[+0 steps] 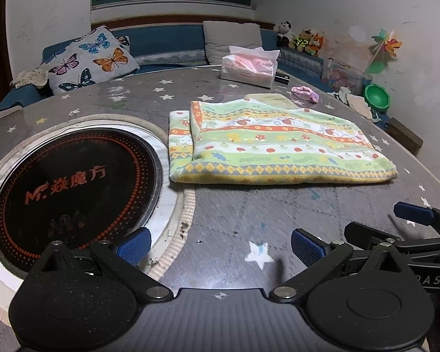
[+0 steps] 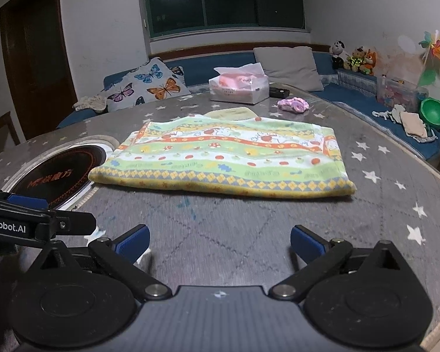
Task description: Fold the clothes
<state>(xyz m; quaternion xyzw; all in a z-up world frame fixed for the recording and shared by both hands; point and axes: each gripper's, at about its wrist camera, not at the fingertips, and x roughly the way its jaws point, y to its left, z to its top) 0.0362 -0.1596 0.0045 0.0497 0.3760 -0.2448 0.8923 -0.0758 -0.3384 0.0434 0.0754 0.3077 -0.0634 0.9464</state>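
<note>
Fingers of both grippers are seen spread wide with nothing between them: the left gripper (image 1: 221, 245) and the right gripper (image 2: 220, 242) are held low over bare desk (image 2: 249, 220), short of the cloth (image 2: 226, 155), and no fabric is touched by any pad. The right gripper's blue pad (image 1: 415, 212) is seen at the right edge of the left view, so the two are held side by side, near each other.

The cloth is laid flat in the middle of the desk, folded into a long rectangle with its yellow border along the near edge. At its left end a lower layer is left showing past the top layer, so the fold is not quite square. A plain greenish piece (image 1: 271, 99) is seen poking out from under the far edge; whether it belongs to the same cloth cannot be told.

The burner (image 1: 73, 187) is set into the desk just left of the cloth, whose left end lies over its rim. A tissue pack (image 1: 249, 69) and a pink item (image 1: 306, 92) are kept at the far side, apart from the cloth.

Judged from this, a fold has been released, and a further fold across the length may be called for.
</note>
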